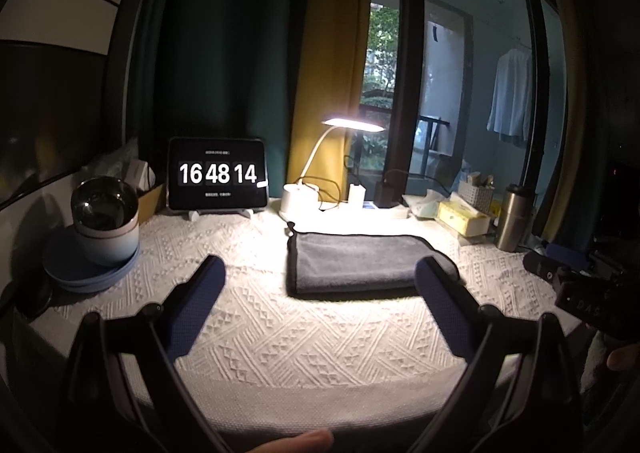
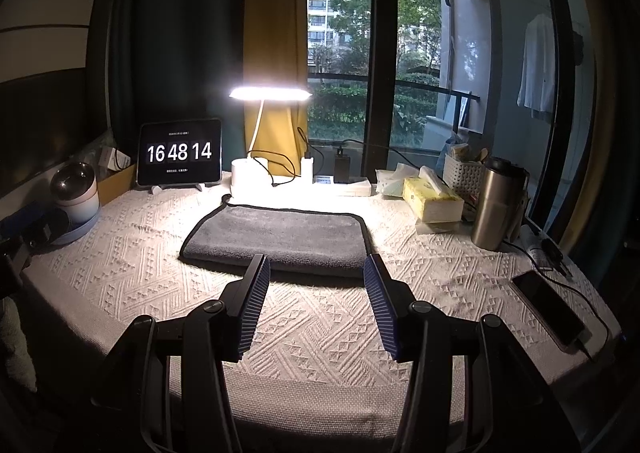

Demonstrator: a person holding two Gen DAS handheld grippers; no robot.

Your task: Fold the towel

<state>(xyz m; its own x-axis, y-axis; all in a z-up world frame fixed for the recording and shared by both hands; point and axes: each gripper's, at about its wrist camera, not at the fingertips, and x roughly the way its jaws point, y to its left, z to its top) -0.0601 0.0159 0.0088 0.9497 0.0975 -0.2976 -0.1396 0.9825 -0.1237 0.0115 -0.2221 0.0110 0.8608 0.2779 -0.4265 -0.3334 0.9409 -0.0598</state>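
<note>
A grey towel (image 1: 356,263) with a dark hem lies folded flat on the white textured tablecloth (image 1: 256,317) under the lamp. It also shows in the right wrist view (image 2: 280,235). My left gripper (image 1: 320,273) is open and empty, hovering near the table's front; its right finger overlaps the towel's right end in view. My right gripper (image 2: 316,265) is open and empty, just in front of the towel's near edge. The right gripper's body (image 1: 580,289) shows at the far right of the left wrist view.
A tablet clock (image 2: 180,153) and a lit desk lamp (image 2: 270,94) stand at the back. A cup on blue plates (image 1: 104,229) sits left. A tissue box (image 2: 432,199), steel tumbler (image 2: 496,205) and phone (image 2: 548,307) sit right.
</note>
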